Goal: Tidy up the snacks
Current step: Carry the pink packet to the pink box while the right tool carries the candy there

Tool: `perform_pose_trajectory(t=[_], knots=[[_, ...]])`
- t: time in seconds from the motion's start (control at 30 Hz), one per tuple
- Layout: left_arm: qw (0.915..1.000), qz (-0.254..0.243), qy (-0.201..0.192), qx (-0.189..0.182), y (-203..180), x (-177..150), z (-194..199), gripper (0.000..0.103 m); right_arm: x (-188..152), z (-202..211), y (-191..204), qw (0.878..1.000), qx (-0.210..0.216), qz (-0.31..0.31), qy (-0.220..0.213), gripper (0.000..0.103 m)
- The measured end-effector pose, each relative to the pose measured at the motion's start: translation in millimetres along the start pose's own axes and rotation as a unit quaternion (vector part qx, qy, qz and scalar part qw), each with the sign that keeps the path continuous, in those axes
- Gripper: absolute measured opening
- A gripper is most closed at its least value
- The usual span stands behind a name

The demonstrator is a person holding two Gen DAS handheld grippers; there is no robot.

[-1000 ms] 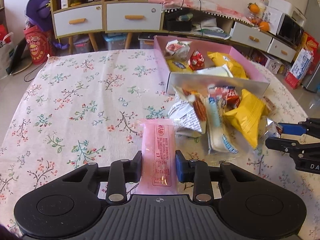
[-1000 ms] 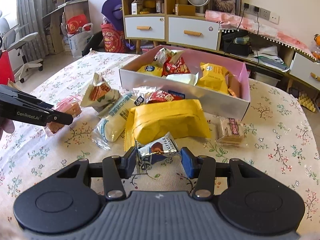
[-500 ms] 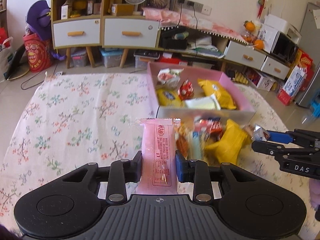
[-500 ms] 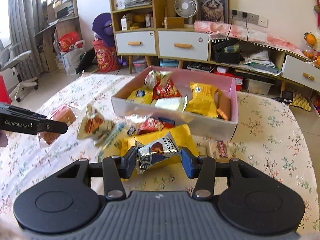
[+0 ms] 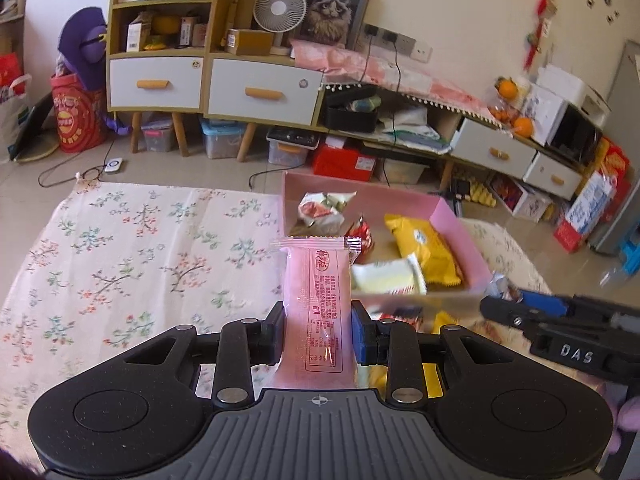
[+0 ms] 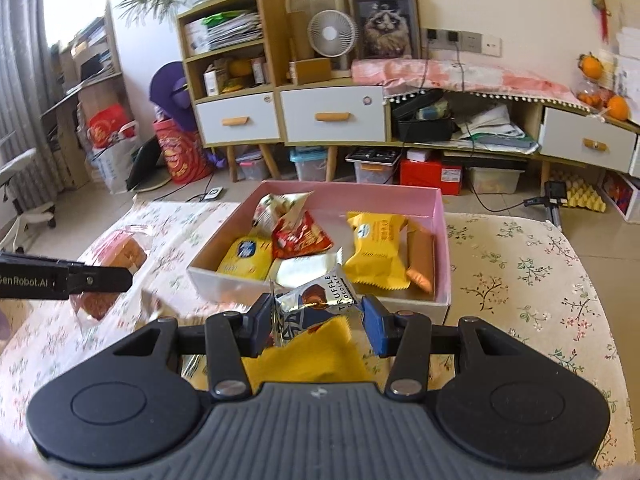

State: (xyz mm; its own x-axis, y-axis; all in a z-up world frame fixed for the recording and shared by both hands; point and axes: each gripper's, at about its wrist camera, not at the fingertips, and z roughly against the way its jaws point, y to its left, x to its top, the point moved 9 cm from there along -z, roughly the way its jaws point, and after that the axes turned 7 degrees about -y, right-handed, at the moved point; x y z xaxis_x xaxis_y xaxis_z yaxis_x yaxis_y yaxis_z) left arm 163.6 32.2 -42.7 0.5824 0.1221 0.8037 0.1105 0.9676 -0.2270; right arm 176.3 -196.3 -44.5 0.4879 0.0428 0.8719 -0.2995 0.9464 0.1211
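Left tool [image 5: 318, 334] at bottom centre of its frame, clamped narrow on a pink wafer packet [image 5: 316, 304] that stands upright between the pads. Right tool [image 6: 318, 320], bottom centre of its own view, is pinched on a silver truffle chocolate packet [image 6: 320, 300] — jaws a bit wider, wrapper crumpled between them. Both packets are lifted clear of the floral counter [image 5: 140, 256]. Just beyond, mid-frame: the pink box [image 6: 438, 216], open, already holding yellow packs, a red pack and a white pack. More loose snacks lie low in frame in front of the box, blurred. Step in hand, as I judge it: carrying both to the box. Next move calls for getting each tool over the box's near wall — then opening above a free gap inside.
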Motion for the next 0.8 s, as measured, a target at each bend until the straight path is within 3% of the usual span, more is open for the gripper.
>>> perform_pose_trajectory(t=[0.3, 0.47, 0.8], knots=[[0.9997, 0.025, 0.006, 0.003, -19, 15, -50, 0.029, 17, -32, -13, 0.998, -0.005, -0.060, 0.012, 0.044], [0.9997, 0.005, 0.020, 0.010, -24, 20, -84, 0.029, 26, -58, -21, 0.997, 0.003, -0.079, 0.021, 0.044], [0.9991, -0.028, 0.026, -0.017, -43, 30, -133, 0.030, 41, -108, -34, 0.992, 0.007, -0.117, 0.036, 0.044]])
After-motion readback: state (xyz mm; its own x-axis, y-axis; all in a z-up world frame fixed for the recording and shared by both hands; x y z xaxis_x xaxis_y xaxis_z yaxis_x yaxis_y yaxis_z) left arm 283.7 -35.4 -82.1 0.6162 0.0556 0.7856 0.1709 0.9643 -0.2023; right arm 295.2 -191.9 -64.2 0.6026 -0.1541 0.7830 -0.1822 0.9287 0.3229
